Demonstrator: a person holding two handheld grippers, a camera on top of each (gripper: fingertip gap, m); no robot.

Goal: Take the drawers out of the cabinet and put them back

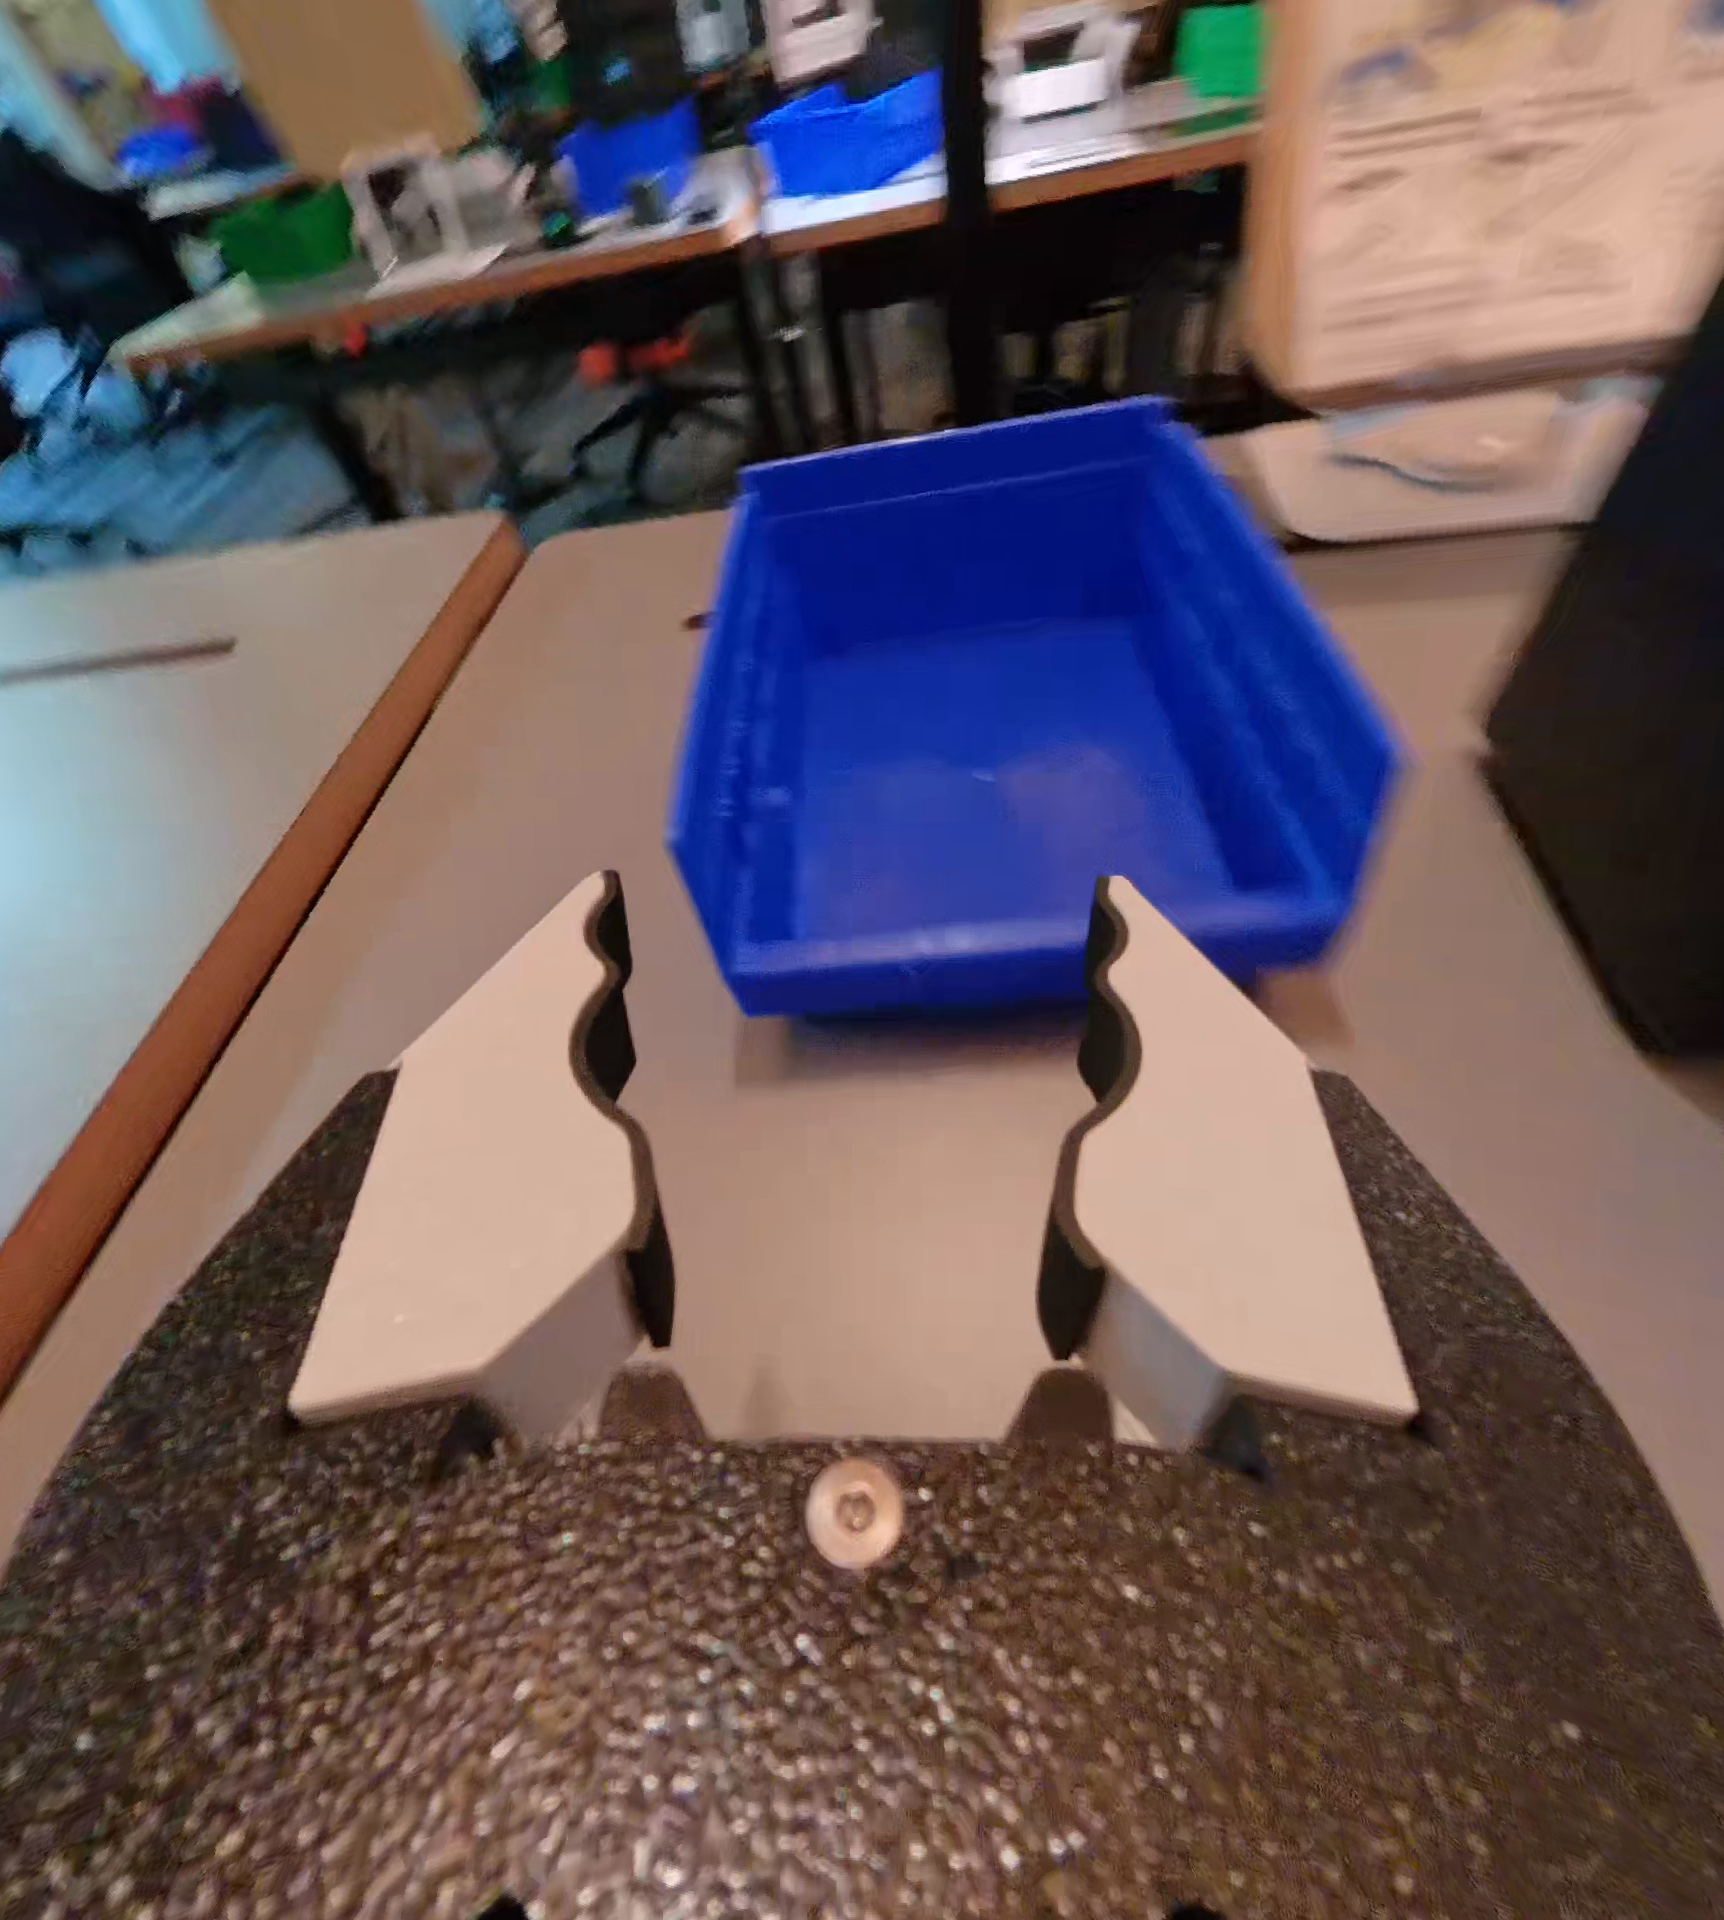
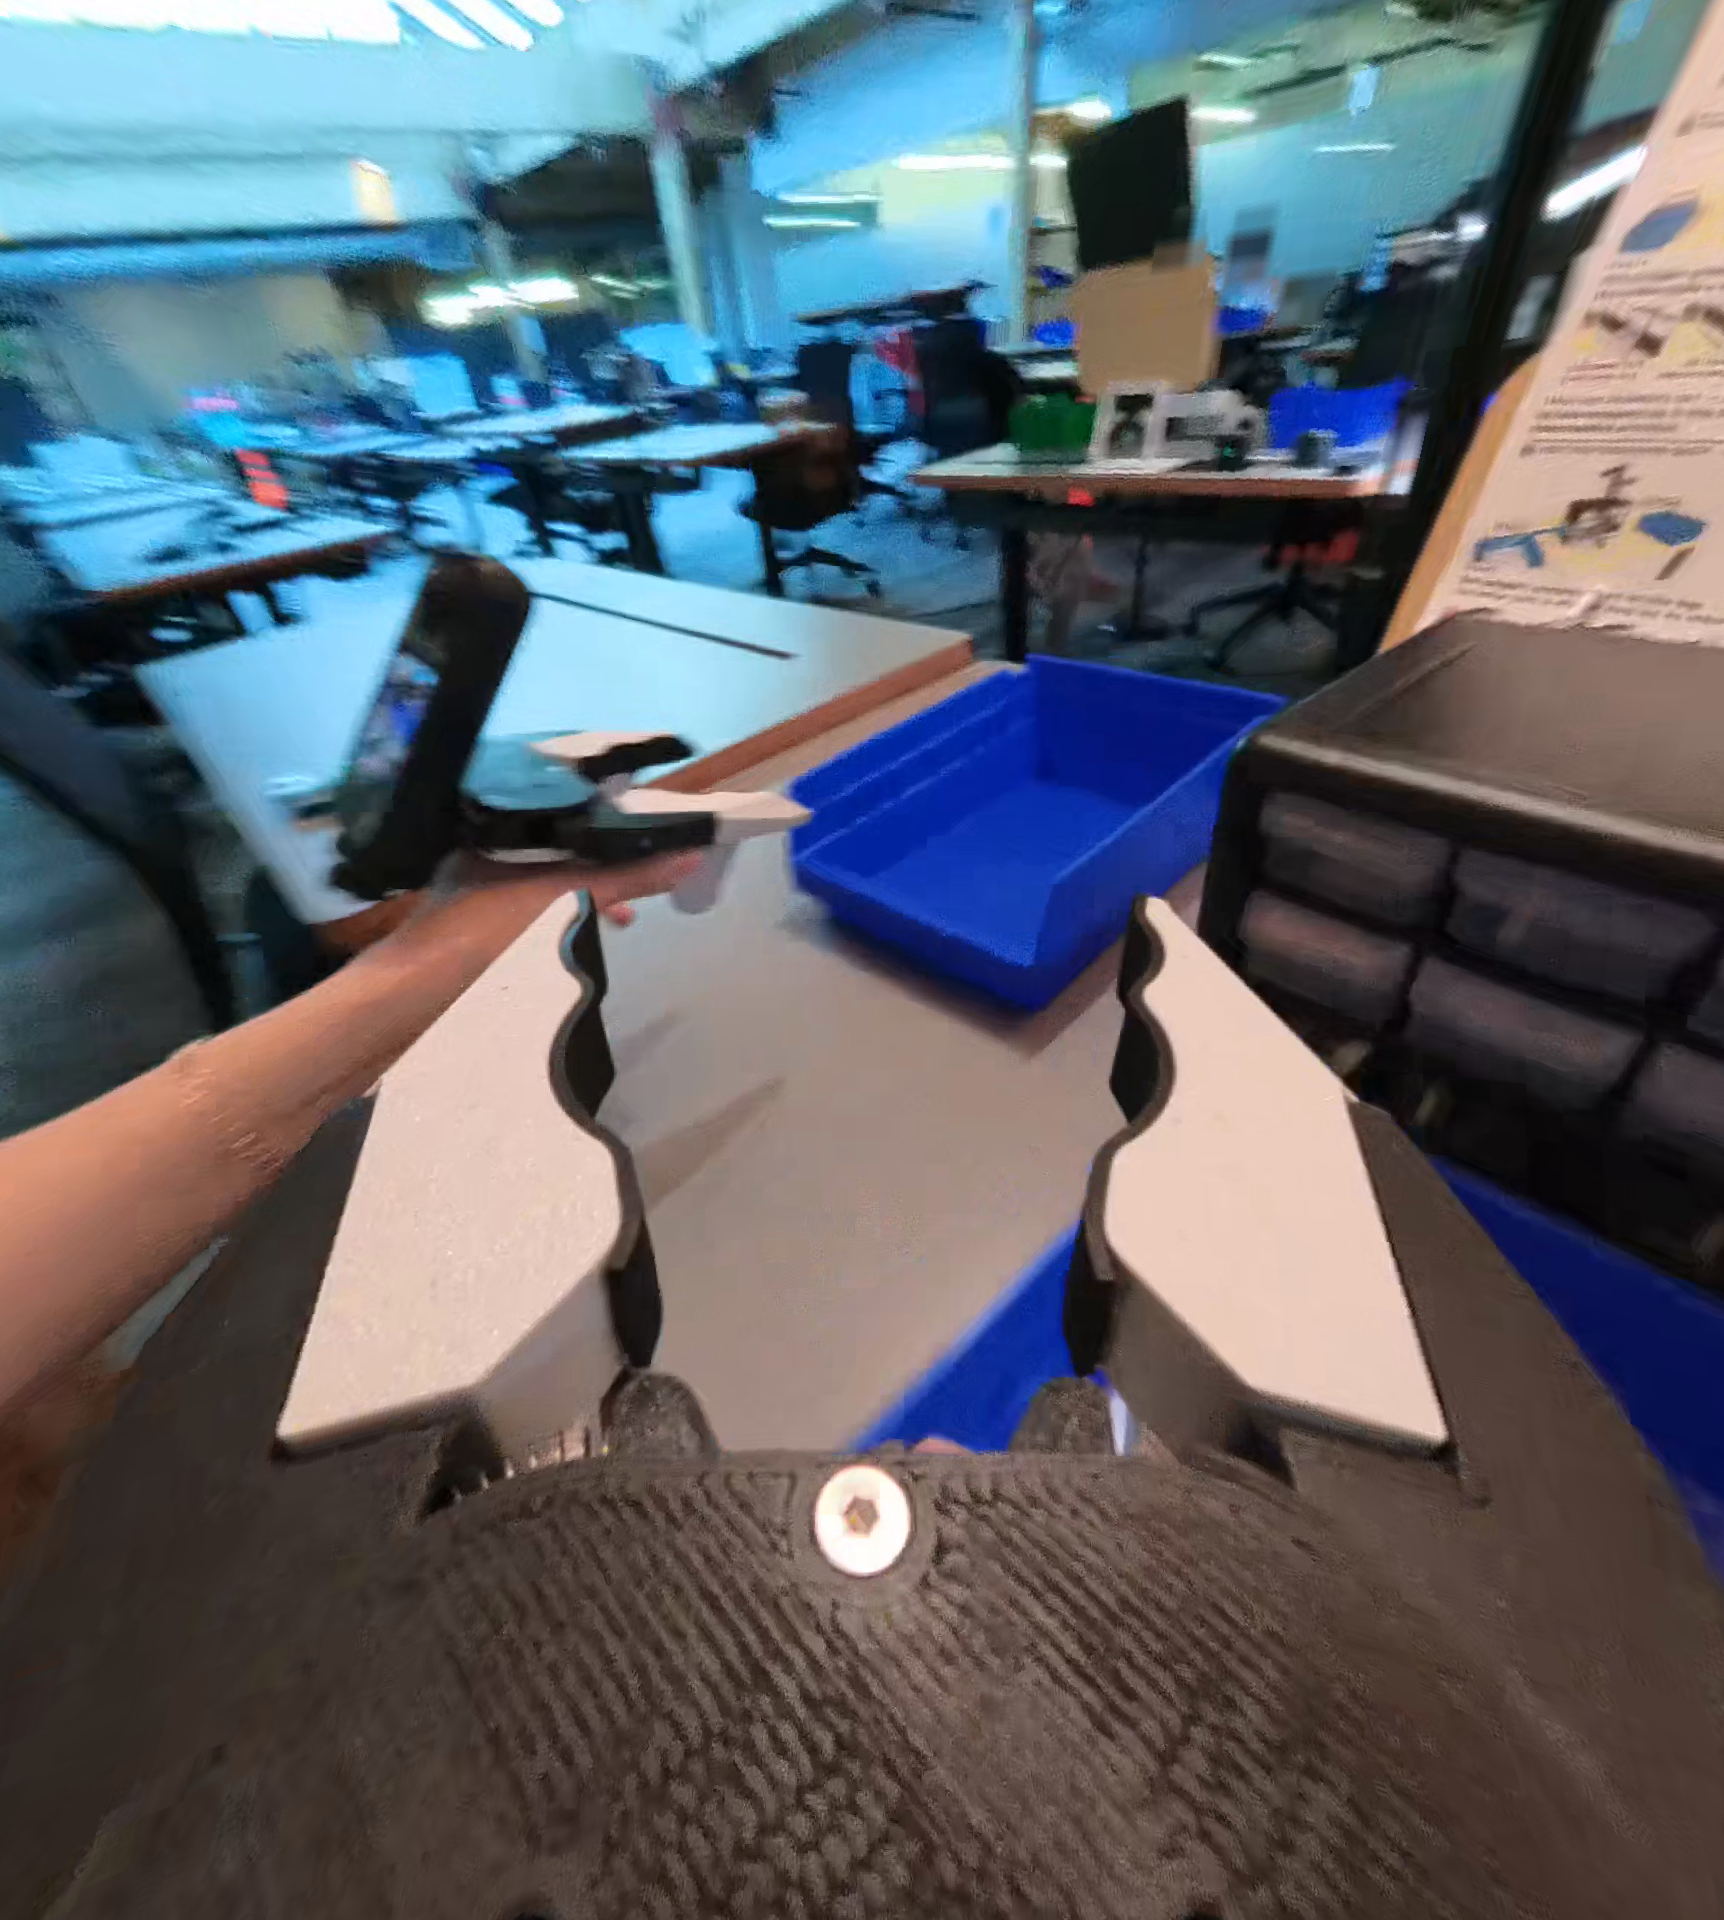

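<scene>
A black cabinet (image 2: 1523, 727) with several dark drawers (image 2: 1575, 925) stands on the grey table (image 2: 837, 1091) at the right; the drawers in view sit in their slots. In the left wrist view only its black side (image 1: 1689, 675) shows. My right gripper (image 2: 863, 914) is open and empty, above the table, left of the cabinet front. My left gripper (image 1: 858, 904) is open and empty, just short of an empty blue bin (image 1: 1024, 727). In the right wrist view the left gripper (image 2: 692, 779) is held by a hand, left of that bin (image 2: 1003, 831).
A second blue bin (image 2: 1668, 1455) lies at the lower right below the cabinet front. A printed cardboard sheet (image 2: 1668, 364) leans behind the cabinet. Another table (image 1: 110, 779) adjoins on the left with a brown edge. Desks and chairs fill the room behind.
</scene>
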